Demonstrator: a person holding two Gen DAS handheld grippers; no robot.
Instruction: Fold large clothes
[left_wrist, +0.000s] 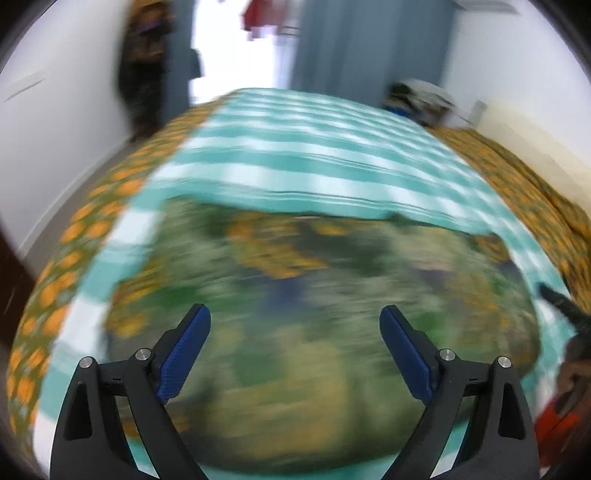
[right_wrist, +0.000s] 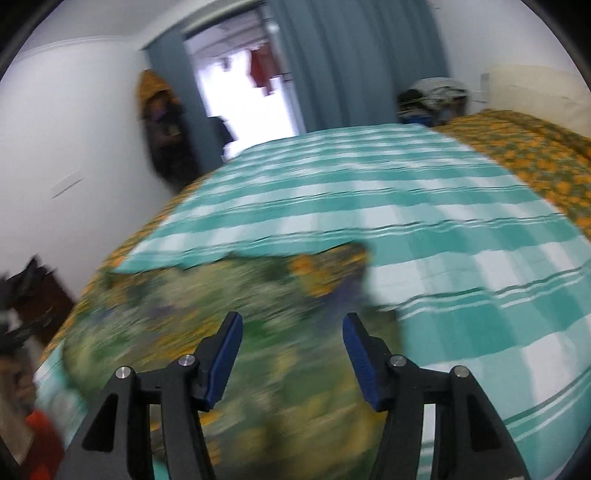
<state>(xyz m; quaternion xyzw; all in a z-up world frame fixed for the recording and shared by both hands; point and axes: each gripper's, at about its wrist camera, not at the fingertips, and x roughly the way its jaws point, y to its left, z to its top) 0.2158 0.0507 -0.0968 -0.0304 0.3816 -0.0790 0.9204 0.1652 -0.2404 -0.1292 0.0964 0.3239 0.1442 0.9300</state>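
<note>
Blurred green-and-orange floral garment (left_wrist: 295, 332) heaped on teal-and-white checked cloth (left_wrist: 314, 162), over orange-patterned bedspread (left_wrist: 59, 266). Left blue-padded black gripper (left_wrist: 295, 321) spread wide, clasping nothing, above heap. Right blue-padded black gripper (right_wrist: 292, 328) likewise released. Right view only: cream pillow (right_wrist: 535, 88); garment's (right_wrist: 240, 332) right edge meeting checked cloth (right_wrist: 369, 192).

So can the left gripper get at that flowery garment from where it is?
Probably yes: the left gripper is open right over the flowery garment, with nothing between them, though blur hides the exact gap.
</note>
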